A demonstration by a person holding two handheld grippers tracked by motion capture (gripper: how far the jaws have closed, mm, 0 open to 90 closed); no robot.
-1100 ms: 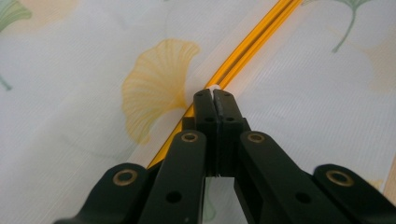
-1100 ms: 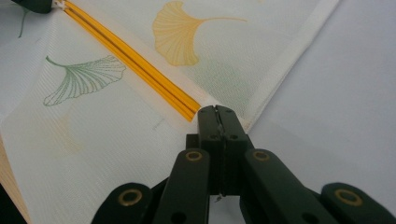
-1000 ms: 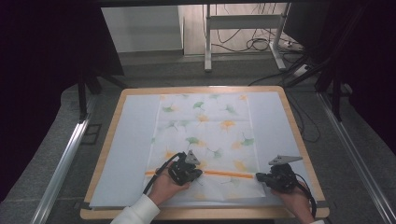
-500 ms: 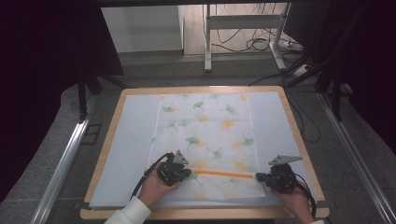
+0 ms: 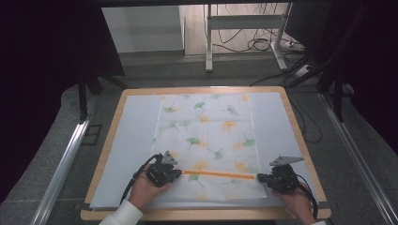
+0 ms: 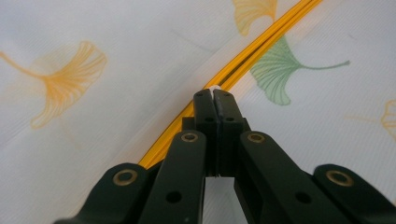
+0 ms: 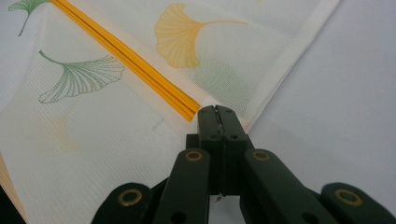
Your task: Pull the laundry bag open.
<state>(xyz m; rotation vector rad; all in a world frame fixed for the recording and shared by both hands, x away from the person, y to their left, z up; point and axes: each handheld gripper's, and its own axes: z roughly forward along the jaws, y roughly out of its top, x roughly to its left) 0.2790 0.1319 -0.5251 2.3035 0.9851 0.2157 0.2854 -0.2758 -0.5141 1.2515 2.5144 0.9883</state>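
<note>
A white mesh bag (image 5: 206,131) printed with green and orange ginkgo leaves lies flat on the board. An orange zipper (image 5: 218,175) runs across its near end. My left gripper (image 5: 178,173) sits at the zipper's left part, pointing right. In the left gripper view its jaws (image 6: 214,93) are shut on a small white zipper pull, with the zipper (image 6: 261,51) running on ahead. My right gripper (image 5: 259,177) is at the zipper's right end. In the right gripper view it (image 7: 217,110) is shut on the bag just where the zipper (image 7: 126,56) stops.
The bag rests on a white sheet (image 5: 136,136) covering a wooden board (image 5: 202,89). Metal rails (image 5: 65,159) run along both sides. A stand and cables (image 5: 253,44) are on the floor behind. The person's hands and cuffs are at the near edge.
My left gripper has slid left along the zipper, away from the right gripper, so more orange zipper shows between them. The right gripper has kept still.
</note>
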